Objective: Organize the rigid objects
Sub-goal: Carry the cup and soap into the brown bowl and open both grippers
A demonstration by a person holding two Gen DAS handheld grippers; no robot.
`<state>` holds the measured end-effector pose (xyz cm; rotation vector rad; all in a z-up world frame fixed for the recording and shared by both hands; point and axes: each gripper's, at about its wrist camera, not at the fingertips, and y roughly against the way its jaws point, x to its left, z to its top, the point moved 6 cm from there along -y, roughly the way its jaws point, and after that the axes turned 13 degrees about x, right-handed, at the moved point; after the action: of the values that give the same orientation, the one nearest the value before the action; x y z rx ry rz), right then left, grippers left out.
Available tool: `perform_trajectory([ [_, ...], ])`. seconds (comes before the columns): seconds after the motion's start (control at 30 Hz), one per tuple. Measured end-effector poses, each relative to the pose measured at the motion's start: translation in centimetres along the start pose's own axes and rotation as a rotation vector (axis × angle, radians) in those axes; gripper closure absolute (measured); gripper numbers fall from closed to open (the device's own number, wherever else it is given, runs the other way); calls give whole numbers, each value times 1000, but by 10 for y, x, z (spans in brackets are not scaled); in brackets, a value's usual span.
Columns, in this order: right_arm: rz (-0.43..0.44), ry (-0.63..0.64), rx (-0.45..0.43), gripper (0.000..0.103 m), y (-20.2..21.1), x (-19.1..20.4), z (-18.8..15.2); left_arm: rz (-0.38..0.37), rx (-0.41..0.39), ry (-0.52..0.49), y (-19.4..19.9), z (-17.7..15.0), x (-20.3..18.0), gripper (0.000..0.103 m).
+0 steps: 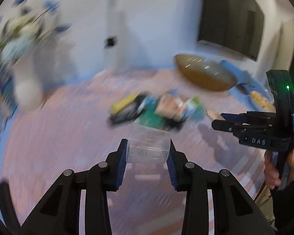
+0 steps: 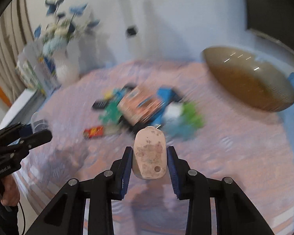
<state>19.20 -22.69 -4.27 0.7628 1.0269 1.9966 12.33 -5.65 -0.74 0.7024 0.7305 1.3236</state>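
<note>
Left wrist: left gripper (image 1: pixel 148 152) pinching a clear plastic measuring cup (image 1: pixel 148 144) between its pads, lifted off the pink tablecloth (image 1: pixel 58 137). Blurred pile of small items (image 1: pixel 152 107) lies ahead of the tips, brown bowl (image 1: pixel 205 74) beyond to the right. Right gripper (image 1: pixel 218 122) off to the right, carrying something pale.

Right wrist: right gripper (image 2: pixel 150 156) clamped on a pale, worn oval block with a hole (image 2: pixel 150 154). Pile (image 2: pixel 145 107) ahead, bowl (image 2: pixel 249 80) far right. Only this view shows a red packet (image 2: pixel 93 132) lying apart from the pile.

Judgement: early; most items unsorted, two in hand.
</note>
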Motion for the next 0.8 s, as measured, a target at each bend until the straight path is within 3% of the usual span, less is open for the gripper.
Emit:
perform_trajectory([
  [0.07, -31, -35, -49, 69, 22, -26, 11, -21, -23, -43, -1, 29, -21, 69],
  [0.2, -70, -119, -136, 69, 59, -76, 36, -193, -71, -75, -9, 103, -70, 69],
  [0.27, -95, -188, -159, 69, 70, -107, 51, -224, -63, -90, -22, 130, -89, 69],
  [0.43, -145, -294, -155, 69, 70, -155, 75, -212, -14, -86, -80, 185, -128, 69],
  [0.67, -205, -340, -69, 69, 42, -183, 89, -179, 34, -117, -125, 194, -154, 68],
  [0.7, -208, -347, -70, 69, 42, -187, 87, -168, 34, -119, -128, 195, -156, 61],
  [0.73, -215, -353, -73, 60, 42, -190, 88, -157, 36, -116, -130, 196, -157, 54],
  [0.8, -227, -365, -85, 46, 46, -193, 85, -141, 17, -104, -125, 197, -156, 30],
])
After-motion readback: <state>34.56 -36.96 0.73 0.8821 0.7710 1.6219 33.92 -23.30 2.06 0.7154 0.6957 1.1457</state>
